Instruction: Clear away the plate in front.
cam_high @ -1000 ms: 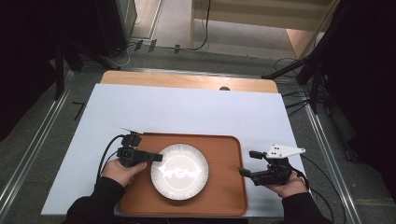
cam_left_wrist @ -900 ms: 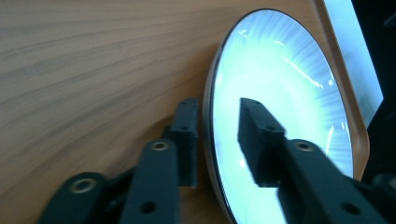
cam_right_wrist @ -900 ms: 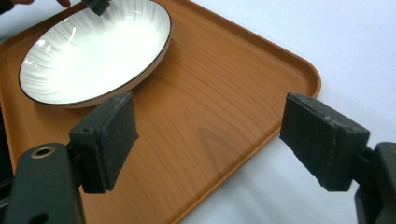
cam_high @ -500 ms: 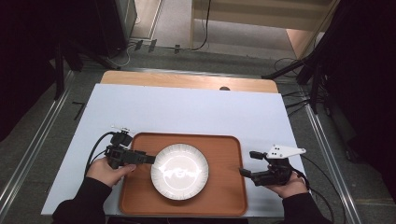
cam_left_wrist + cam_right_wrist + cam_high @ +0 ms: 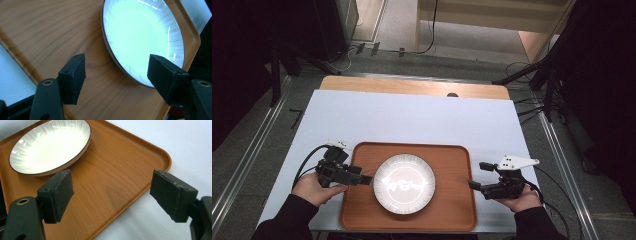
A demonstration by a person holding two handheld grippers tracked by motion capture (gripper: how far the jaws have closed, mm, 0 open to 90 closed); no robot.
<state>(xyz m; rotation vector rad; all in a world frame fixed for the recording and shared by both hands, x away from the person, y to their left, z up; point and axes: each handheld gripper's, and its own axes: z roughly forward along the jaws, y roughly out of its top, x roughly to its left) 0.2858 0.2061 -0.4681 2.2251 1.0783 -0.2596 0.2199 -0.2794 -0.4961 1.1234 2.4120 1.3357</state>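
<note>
Left gripper (image 5: 364, 179), jaws just spreading with nothing between them, is hovering beside the round white ribbed plate (image 5: 404, 183) sitting mid brown wooden tray (image 5: 362, 220); right gripper (image 5: 478, 175) is waiting agape. Placing seems finished; withdrawing likely follows.

left gripper (image 5: 362, 178) drawn back from the plate (image 5: 404, 183) toward the tray's (image 5: 452, 210) left edge, jaws just opened wide, nothing between them
</note>
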